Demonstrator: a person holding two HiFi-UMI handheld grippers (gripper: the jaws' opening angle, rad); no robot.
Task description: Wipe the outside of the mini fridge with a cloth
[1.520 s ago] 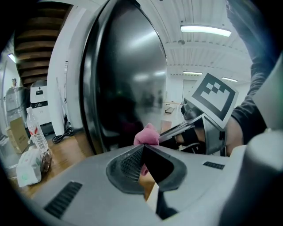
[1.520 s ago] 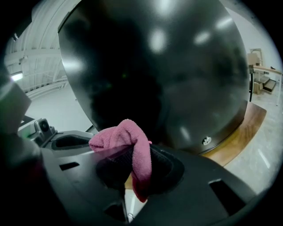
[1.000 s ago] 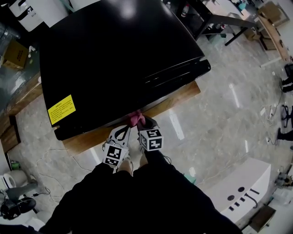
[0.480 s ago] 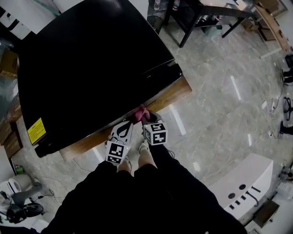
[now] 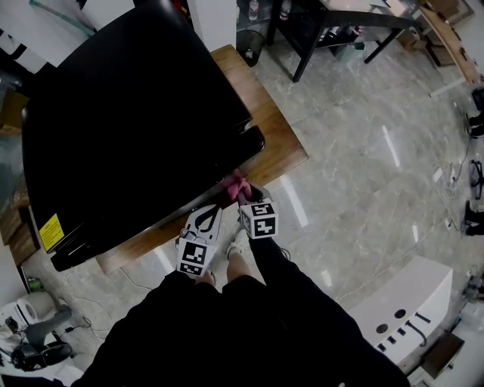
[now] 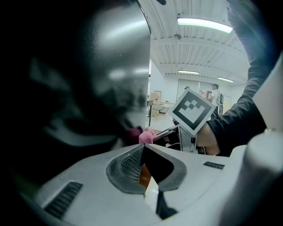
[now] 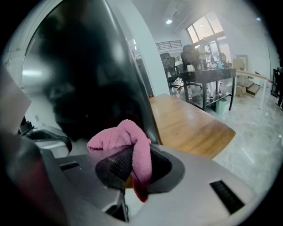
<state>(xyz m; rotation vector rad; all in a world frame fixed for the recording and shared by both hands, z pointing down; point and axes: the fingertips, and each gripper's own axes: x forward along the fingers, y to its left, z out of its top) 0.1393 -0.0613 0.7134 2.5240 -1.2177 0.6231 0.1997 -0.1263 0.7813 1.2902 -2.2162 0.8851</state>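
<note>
The black glossy mini fridge point(image 5: 121, 121) stands on a low wooden platform point(image 5: 276, 143). My right gripper point(image 5: 243, 195) is shut on a pink cloth point(image 7: 132, 143) and holds it against the fridge's front face point(image 7: 88, 88) near its right edge. The cloth point(image 5: 235, 184) shows as a pink tuft between fridge and gripper in the head view, and again as a pink cloth point(image 6: 146, 135) in the left gripper view. My left gripper point(image 6: 141, 165) is shut with nothing in it, close beside the right one and facing the fridge's dark side point(image 6: 79, 88).
A yellow label point(image 5: 51, 231) sits on the fridge's near left corner. A black metal table point(image 5: 340, 23) stands behind the platform. A white unit point(image 5: 404, 302) lies on the marble floor to my right. Cables and a small appliance point(image 5: 30, 332) are at lower left.
The view has swung round the fridge: its door edge and the wooden platform's right side now show. Both grippers stay together at the fridge's lower front, with the cloth still held.
</note>
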